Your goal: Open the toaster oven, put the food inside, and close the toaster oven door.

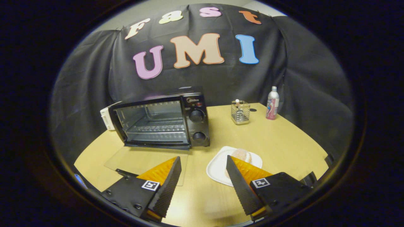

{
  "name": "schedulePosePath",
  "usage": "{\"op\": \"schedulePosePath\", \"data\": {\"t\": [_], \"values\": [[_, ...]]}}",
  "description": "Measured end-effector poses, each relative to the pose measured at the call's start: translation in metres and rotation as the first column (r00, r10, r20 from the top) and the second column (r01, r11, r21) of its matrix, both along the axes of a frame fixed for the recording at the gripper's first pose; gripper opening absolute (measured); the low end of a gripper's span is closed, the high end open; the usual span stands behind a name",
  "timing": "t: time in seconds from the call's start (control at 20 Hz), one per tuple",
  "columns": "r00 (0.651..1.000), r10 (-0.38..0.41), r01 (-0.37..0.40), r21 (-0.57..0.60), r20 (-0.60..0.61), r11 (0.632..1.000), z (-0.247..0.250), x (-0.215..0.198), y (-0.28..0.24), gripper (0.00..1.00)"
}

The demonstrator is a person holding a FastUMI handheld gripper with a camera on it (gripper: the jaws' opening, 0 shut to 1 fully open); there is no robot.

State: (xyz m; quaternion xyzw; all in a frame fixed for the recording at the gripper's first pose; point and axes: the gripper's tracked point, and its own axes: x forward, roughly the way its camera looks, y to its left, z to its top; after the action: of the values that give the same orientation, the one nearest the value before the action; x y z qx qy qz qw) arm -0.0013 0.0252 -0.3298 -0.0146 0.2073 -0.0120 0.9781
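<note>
A black toaster oven (164,119) stands on the wooden table, beyond my left finger. Its glass door (139,160) lies folded down flat on the table in front of it, so the wire rack inside shows. A pale round piece of food (241,155) rests on a white plate (217,167), just ahead of my right finger and partly hidden by it. My gripper (203,160) is open above the table, with nothing between its fingers. The left finger (169,183) hangs over the right end of the lowered door.
A small clear glass holder (240,112) and a slim silver and pink bottle (272,103) stand at the far right of the table (284,142). A white object (106,118) sits behind the oven's left side. Black cloth walls close in the back.
</note>
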Motion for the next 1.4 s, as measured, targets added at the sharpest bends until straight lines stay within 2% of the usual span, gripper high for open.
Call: {"op": "schedulePosePath", "data": {"t": [0.35,0.65,0.9,1.2,1.4], "values": [[0.997,-0.066,0.066,0.014,-0.04,0.998,-0.027,0.013,-0.038,0.9],[0.979,-0.185,0.188,0.021,-0.08,0.982,-0.053,0.033,-0.073,0.9],[0.966,-0.23,0.236,0.042,-0.121,0.971,-0.076,0.051,-0.077,0.91],[0.946,-0.291,0.291,-0.018,-0.14,0.956,-0.094,0.064,-0.085,0.92],[0.942,-0.303,0.301,-0.04,-0.142,0.953,-0.098,0.07,-0.087,0.83]]}}
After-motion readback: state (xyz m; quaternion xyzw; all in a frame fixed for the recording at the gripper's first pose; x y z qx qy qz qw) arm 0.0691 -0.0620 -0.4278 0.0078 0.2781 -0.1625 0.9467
